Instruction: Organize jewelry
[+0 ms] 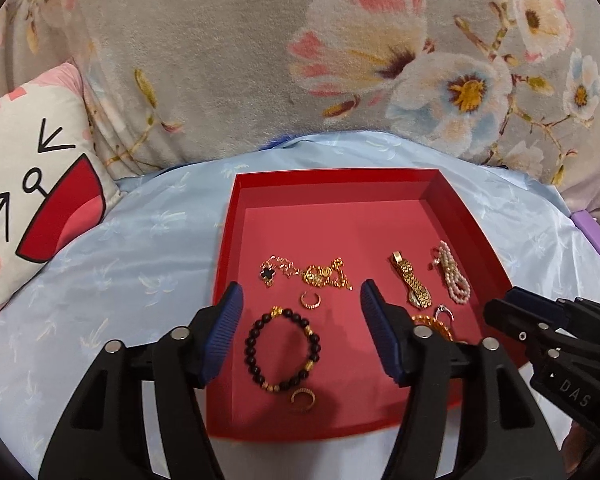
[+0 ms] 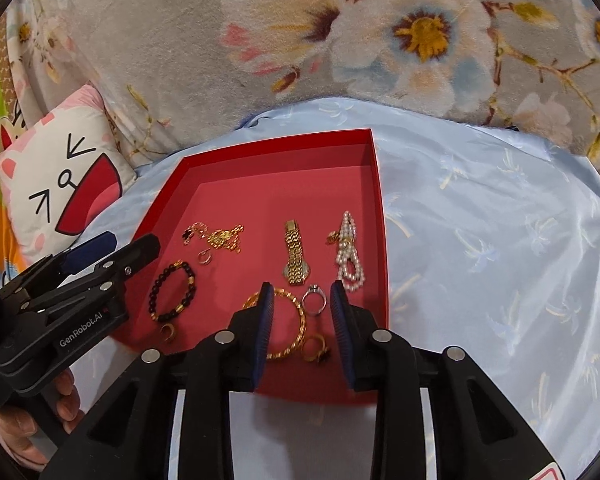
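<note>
Both grippers hang over the red tray (image 1: 452,196): the left gripper (image 1: 302,312) gapes wide above the bead bracelet (image 1: 282,350), gripping nothing; the right gripper (image 2: 302,300) stands partly open, empty, over the bangle (image 2: 296,320) and silver ring (image 2: 314,300). Watch (image 2: 295,258) and pearls (image 2: 350,256) lie farther in the tray.

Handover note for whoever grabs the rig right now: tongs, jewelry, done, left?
Left tongs: open, empty, above the black bead bracelet with gold beads.
Right tongs: open, empty, above the twisted gold bangle and silver ring.
All the jewelry in view lies in the shallow red box on the pale blue cloth: gold chain tangle, gold watch, pearl strand, small gold rings.
Done: pieces spread loosely in the box.
Left: chains look tangled; final order unclear.
</note>
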Action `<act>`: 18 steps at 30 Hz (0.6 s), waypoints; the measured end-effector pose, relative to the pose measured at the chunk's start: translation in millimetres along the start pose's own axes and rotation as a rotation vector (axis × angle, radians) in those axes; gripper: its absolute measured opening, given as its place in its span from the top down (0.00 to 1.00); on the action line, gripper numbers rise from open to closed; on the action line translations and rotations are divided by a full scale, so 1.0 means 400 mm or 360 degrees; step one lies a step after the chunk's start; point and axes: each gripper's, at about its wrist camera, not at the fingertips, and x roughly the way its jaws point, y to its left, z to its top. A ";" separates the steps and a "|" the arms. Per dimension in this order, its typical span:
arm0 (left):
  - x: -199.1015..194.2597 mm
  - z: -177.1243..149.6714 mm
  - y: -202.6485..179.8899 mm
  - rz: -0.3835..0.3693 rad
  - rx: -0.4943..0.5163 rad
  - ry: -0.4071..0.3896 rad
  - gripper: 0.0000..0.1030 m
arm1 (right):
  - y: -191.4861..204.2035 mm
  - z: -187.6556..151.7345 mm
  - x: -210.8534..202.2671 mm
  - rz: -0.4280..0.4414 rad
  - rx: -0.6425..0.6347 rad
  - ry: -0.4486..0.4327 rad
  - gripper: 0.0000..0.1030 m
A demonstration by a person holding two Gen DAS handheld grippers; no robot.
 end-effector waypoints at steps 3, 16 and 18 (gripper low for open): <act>-0.035 -0.021 0.000 -0.0008 0.0007 -0.0006 0.41 | 0.001 -0.030 -0.034 -0.0004 0.0007 0.0002 0.70; -0.125 -0.164 -0.021 0.0017 0.0076 0.0078 0.34 | -0.004 -0.171 -0.115 -0.0062 0.0020 0.0024 0.58; -0.144 -0.186 -0.027 0.0019 0.0092 0.0076 0.34 | 0.003 -0.191 -0.129 -0.0065 0.0007 0.0021 0.56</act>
